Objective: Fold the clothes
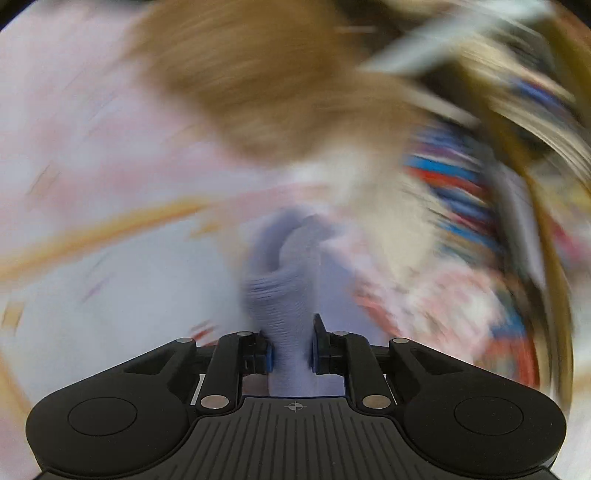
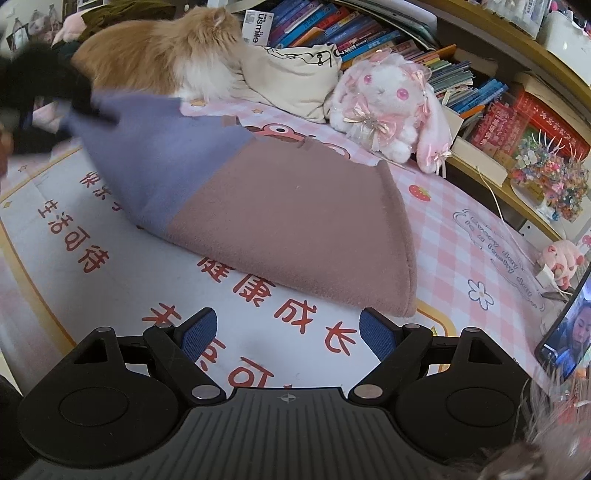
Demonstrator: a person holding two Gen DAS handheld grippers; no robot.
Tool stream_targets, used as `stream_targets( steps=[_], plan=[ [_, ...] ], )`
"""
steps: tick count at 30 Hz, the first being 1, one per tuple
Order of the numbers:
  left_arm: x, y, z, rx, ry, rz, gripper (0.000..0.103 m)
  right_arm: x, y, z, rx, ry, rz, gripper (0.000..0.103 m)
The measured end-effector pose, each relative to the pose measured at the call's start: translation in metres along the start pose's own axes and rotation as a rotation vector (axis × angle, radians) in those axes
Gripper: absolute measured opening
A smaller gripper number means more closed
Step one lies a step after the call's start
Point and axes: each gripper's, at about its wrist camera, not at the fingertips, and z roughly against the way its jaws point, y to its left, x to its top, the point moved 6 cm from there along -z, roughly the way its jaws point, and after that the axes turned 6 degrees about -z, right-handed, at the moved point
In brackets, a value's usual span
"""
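While my left gripper point(image 1: 290, 354) pinches the sweater's point(image 2: 236, 206) purple end off the bed sheet point(image 2: 110, 288), my right gripper point(image 2: 288, 332) hangs wide open, empty, near its brown hem.

Garment point(image 2: 258, 206) lay on the bedsheet point(image 2: 110, 288), spread before the right gripper point(image 2: 288, 332), its far-left corner lifted by the left gripper point(image 1: 290, 350), whose fingers pinched the cloth. Behind the garment: cat point(image 2: 162, 48) lying on the sheet; cloth bag point(image 2: 295, 81) just right of the cat; plush rabbit point(image 2: 391, 107) right of the bag. Books point(image 2: 351, 33) stood behind bag and rabbit. Phone point(image 2: 565, 339) at the far right edge; small plush toy point(image 2: 561, 258) behind it.
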Motion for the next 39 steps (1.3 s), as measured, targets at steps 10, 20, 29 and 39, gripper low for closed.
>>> stream_targets(
  steps=[10, 20, 29, 39],
  plan=[
    [-0.024, 0.060, -0.017, 0.098, 0.080, 0.334, 0.028, -0.002, -0.004, 0.000, -0.003, 0.004, 0.000, 0.083],
    [-0.025, 0.065, -0.032, 0.055, 0.090, 0.247, 0.014, 0.000, 0.006, -0.001, 0.010, 0.001, 0.036, 0.083],
    [-0.028, 0.092, 0.003, 0.045, 0.106, 0.243, 0.013, 0.005, 0.009, -0.006, 0.015, 0.005, -0.002, 0.083],
    [-0.001, 0.142, 0.034, 0.087, 0.084, 0.226, 0.014, 0.019, 0.016, -0.015, 0.052, 0.000, -0.080, 0.083]
  ],
)
